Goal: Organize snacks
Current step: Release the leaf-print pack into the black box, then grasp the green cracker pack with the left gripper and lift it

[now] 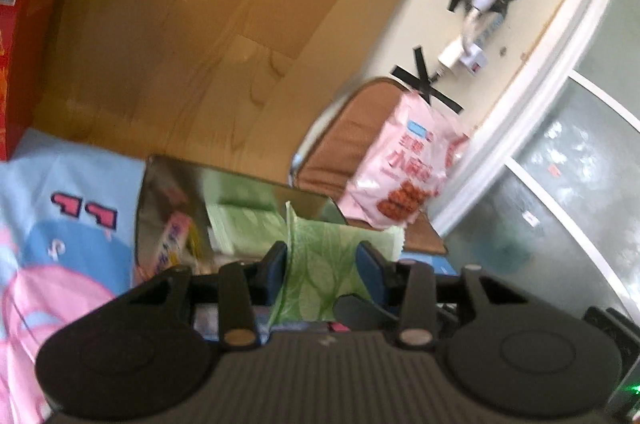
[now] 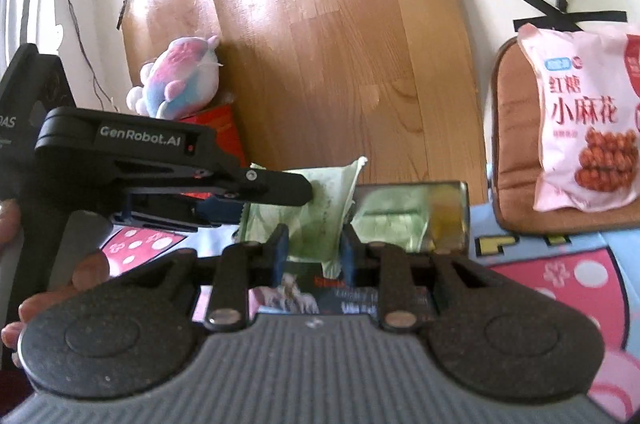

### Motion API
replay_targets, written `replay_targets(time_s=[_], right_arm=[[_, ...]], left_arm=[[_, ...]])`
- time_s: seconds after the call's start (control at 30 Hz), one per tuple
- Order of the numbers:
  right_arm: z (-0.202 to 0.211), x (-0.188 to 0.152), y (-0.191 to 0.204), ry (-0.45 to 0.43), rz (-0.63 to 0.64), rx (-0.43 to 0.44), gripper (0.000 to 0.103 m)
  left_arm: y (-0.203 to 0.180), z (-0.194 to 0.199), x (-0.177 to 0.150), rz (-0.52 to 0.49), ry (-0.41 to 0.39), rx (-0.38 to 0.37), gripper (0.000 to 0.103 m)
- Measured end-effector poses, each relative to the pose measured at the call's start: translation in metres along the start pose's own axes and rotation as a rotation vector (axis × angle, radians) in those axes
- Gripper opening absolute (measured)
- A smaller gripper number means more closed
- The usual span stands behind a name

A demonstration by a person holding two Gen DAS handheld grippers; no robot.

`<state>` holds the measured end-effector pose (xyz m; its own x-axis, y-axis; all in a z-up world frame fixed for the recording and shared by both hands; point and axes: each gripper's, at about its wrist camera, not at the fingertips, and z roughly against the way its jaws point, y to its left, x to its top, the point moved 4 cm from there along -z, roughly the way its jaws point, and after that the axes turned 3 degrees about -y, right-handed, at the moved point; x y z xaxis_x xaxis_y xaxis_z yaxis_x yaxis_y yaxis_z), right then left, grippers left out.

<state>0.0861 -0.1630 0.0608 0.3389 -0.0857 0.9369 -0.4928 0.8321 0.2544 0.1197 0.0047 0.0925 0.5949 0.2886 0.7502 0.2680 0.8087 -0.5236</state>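
1. Your left gripper [image 1: 323, 260] is clamped on a green packet [image 1: 320, 264]; both blue pads press its sides.
2. Your right gripper [image 2: 313, 247] grips the same green packet [image 2: 316, 224], pads tight on its lower part.
3. Right view: left gripper [image 2: 276, 193] comes in from the left side, its fingers closed over the packet's left edge. Packet hangs between both grippers, clear of the blanket [image 2: 560, 264].
4. Shiny box [image 1: 240, 183] sits just beyond the packet on the blanket [image 1: 60, 191]; more green packets [image 1: 240, 220] and a pink-yellow one [image 1: 174, 240] lie inside.
5. Pink bag [image 1: 404, 179] leans on a brown cushion [image 1: 344, 143], right of the box, near the wall.
6. Right view: same pink bag [image 2: 584, 127] on the cushion [image 2: 516, 159].
7. Plush toy [image 2: 180, 83] sits on a red box [image 2: 220, 123], far left, against the wood board [image 2: 320, 43].
8. Your hand [image 2: 44, 288] holds the left gripper's handle, lower left.
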Motion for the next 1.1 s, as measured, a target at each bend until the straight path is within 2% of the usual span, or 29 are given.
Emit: replay_targets(time_s=[0.1,0.2,0.23,0.27,0.33,0.4,0.47,0.6,0.7,0.77,0.8,0.83,0.9,0.93,0.97,1.1], right_arm=[[-0.018,0.005,-0.001,0.011,0.001,0.001,0.031],[-0.042,0.003,0.003,0.024,0.03,-0.001,0.035],[-0.051,0.001,0.005,0.035,0.051,-0.011,0.043],[-0.058,0.0,0.006,0.041,0.072,-0.044,0.045],[-0.06,-0.002,0.002,0.045,0.07,-0.11,0.045],[-0.042,-0.001,-0.004,0.025,-0.019,-0.066,0.045],[-0.025,-0.007,-0.005,0.04,-0.09,-0.018,0.045],[-0.011,-0.042,0.013,0.185,-0.133,0.095,0.045],[-0.017,-0.069,0.039,0.296,-0.053,0.136,0.046],[-0.026,-0.081,0.057,0.377,0.001,0.147,0.051],[-0.027,-0.084,0.063,0.379,0.024,0.152,0.054],[-0.026,-0.085,0.069,0.369,0.061,0.145,0.056],[-0.024,-0.087,0.076,0.361,0.146,0.11,0.052],[-0.022,-0.087,0.077,0.353,0.181,0.085,0.044],[-0.018,-0.087,0.076,0.35,0.196,0.059,0.04],[0.005,-0.086,0.057,0.333,0.155,-0.013,0.039]], left_arm=[[0.013,-0.011,0.01,0.012,-0.013,0.028,0.04],[0.03,-0.026,0.017,0.002,-0.036,0.119,0.049],[0.035,-0.03,0.018,0.006,-0.029,0.145,0.049],[0.041,-0.03,0.018,0.025,-0.02,0.158,0.049],[0.047,-0.015,0.017,0.057,-0.042,0.115,0.049],[0.05,0.005,0.012,0.059,-0.068,0.105,0.051],[0.058,0.021,0.0,0.086,-0.068,0.111,0.055],[0.078,0.036,-0.033,0.161,0.01,0.143,0.055],[0.088,0.037,-0.056,0.191,0.065,0.171,0.055],[0.094,0.035,-0.07,0.211,0.107,0.189,0.052],[0.095,0.032,-0.076,0.225,0.125,0.191,0.051],[0.095,0.028,-0.082,0.24,0.148,0.18,0.045],[0.084,0.022,-0.087,0.205,0.151,0.171,0.044],[0.079,0.021,-0.09,0.188,0.165,0.168,0.043],[0.073,0.018,-0.091,0.174,0.174,0.166,0.043],[0.044,-0.001,-0.101,0.121,0.224,0.117,0.044]])
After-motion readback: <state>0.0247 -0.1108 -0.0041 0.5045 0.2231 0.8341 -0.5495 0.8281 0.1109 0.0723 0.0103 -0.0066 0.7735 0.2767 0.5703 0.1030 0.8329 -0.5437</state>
